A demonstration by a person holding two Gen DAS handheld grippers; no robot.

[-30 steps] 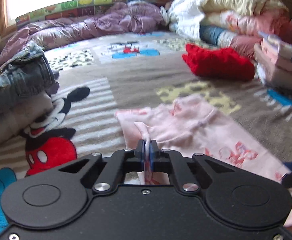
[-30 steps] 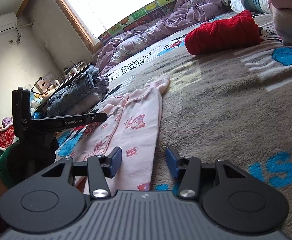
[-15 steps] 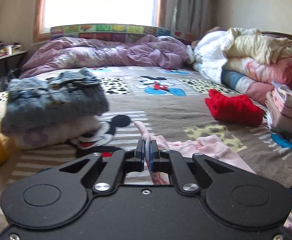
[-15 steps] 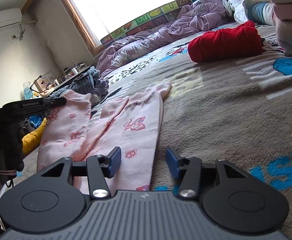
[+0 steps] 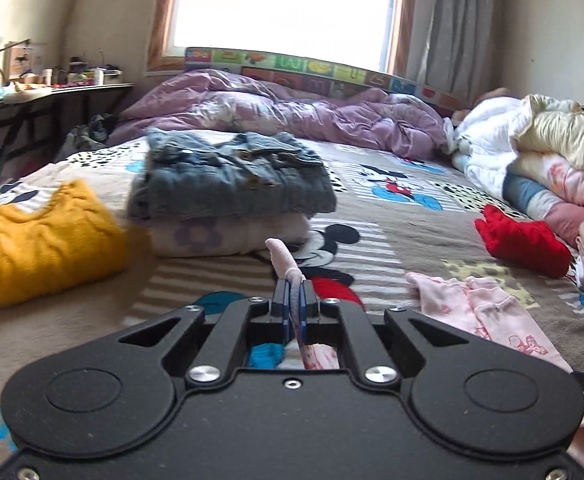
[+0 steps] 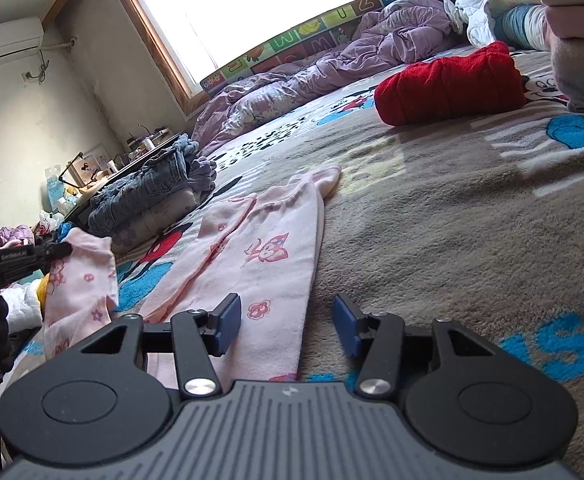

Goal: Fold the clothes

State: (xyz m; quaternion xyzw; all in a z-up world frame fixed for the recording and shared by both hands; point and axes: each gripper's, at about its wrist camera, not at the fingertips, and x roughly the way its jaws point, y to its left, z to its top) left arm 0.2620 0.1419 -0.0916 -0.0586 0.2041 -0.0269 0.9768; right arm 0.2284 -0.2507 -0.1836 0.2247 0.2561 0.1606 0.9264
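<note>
A wide bed covered by a grey-brown plush cartoon-mouse blanket (image 6: pixel 451 220) is taken as the landmark. Spread flat on it lies a pale pink printed cotton garment (image 6: pixel 268 256), with a folded pile topped by a blue denim jacket (image 5: pixel 232 176) set farther up the bed, a folded mustard-yellow knit sweater (image 5: pixel 40 240) off to that pile's side, and a rolled red knit piece (image 6: pixel 447 84) well apart toward the stacked bedding. One corner of the pink garment is pinched and lifted off the bed by the left hand-held gripper (image 5: pixel 293 300), whose jaws are closed tight on the cloth. The right hand-held gripper (image 6: pixel 286 322) is held low over the garment's near edge with its jaws apart and nothing between them. It is judged that the thin fabric could slip from so narrow a pinch, or that the free side could drag and bunch unless it is pinned down. Partial blue lettering is seen on the blanket; small white print on the left tool cannot be read.
</note>
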